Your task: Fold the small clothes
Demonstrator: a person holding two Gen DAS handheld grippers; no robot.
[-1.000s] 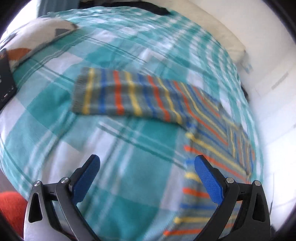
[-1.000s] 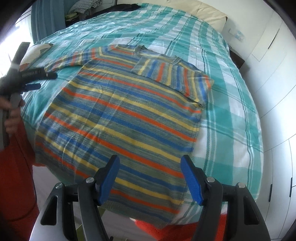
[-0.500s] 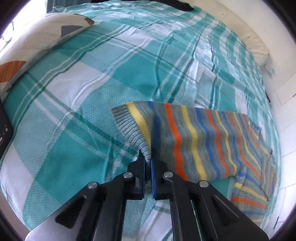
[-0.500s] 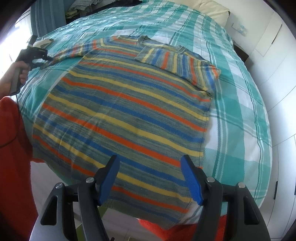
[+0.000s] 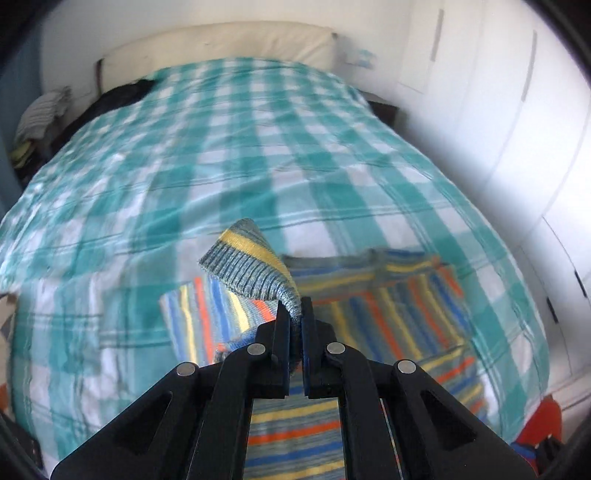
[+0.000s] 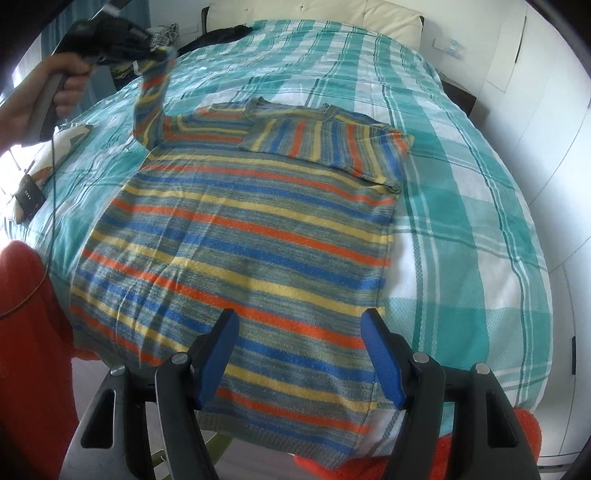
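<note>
A striped sweater [image 6: 243, 229] in grey, blue, orange and yellow lies flat on the bed, its right sleeve [image 6: 325, 142] folded across the chest. My left gripper [image 5: 295, 317] is shut on the ribbed cuff [image 5: 247, 269] of the left sleeve and holds it lifted above the bed; it also shows in the right wrist view [image 6: 162, 55] at upper left, with the sleeve [image 6: 149, 107] hanging from it. My right gripper [image 6: 299, 354] is open and empty, hovering over the sweater's hem near the bed's front edge.
The bed has a teal and white plaid cover [image 6: 461, 184]. A pillow [image 6: 62, 144] and a small black device [image 6: 29, 195] lie at the left edge. Dark clothes [image 6: 221, 35] sit at the head end. White cupboards [image 6: 546, 92] stand on the right.
My left gripper closed on the sleeve cuff, then lifted it up off the bed and swung it toward the sweater body. The right gripper stayed open over the hem.
</note>
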